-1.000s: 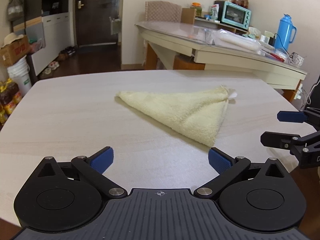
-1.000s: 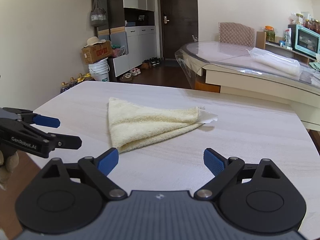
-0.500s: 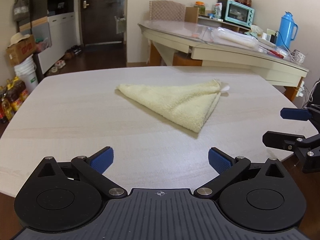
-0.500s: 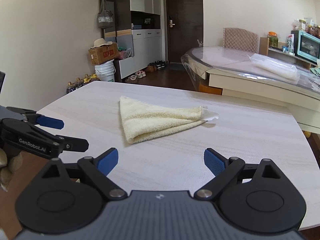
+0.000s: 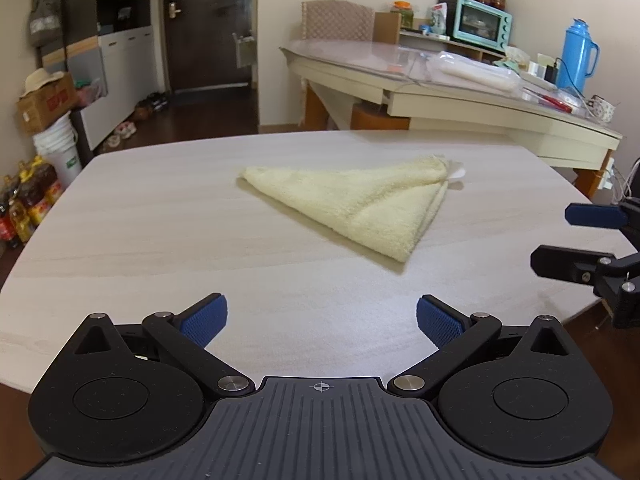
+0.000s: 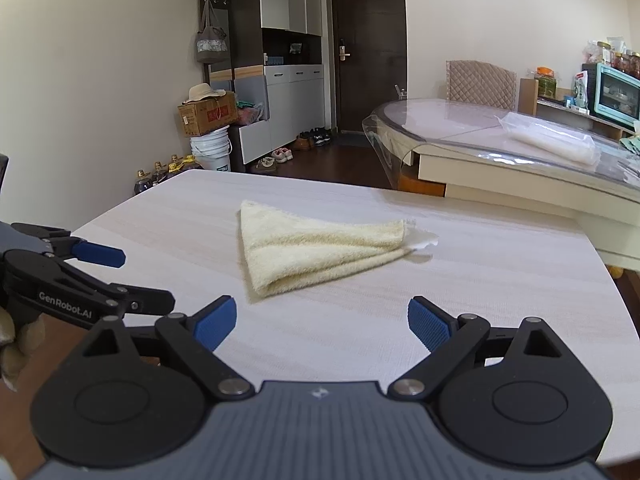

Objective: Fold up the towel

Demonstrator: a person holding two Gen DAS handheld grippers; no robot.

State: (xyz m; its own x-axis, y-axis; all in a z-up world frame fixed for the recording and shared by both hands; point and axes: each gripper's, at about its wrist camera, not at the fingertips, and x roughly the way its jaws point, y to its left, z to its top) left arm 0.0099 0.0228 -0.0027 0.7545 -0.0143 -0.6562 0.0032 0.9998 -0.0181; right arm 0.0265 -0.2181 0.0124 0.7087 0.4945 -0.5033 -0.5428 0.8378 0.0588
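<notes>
Nearest the lens, the left gripper (image 5: pixel 322 316) hovers over the near edge of the pale wooden table (image 5: pixel 160 216), blue pads spread wide, nothing between them. The right gripper (image 6: pixel 320 318) matches it on its own side, fingers wide apart and empty; a gloved hand (image 6: pixel 12 344) shows at the left edge of the right wrist view, behind the left tool.

Out in the middle of the table lies the towel (image 5: pixel 360 204), cream terry folded into a flat triangle, its white tag (image 6: pixel 422 238) poking from the far right corner. Neither gripper touches it; both sit well apart from it.

Against a second ago, both tools have pulled back towards the table's near edge: the towel looks smaller and farther off, and more bare tabletop shows in front of it. The towel itself has not shifted.

Nothing stands between the grippers and the cloth. Beyond, on the floor to the left, a white bucket (image 6: pixel 211 149) carries a cardboard box (image 6: pixel 208 114) with a straw hat (image 6: pixel 202 91) on top; what the box and bucket hold cannot be seen. Bottles (image 5: pixel 28 200) cluster beside them. Farther right, a second table (image 5: pixel 460 96) under clear plastic holds a blue flask (image 5: pixel 576 56) and, behind it, a mint toaster oven (image 5: pixel 480 26).
</notes>
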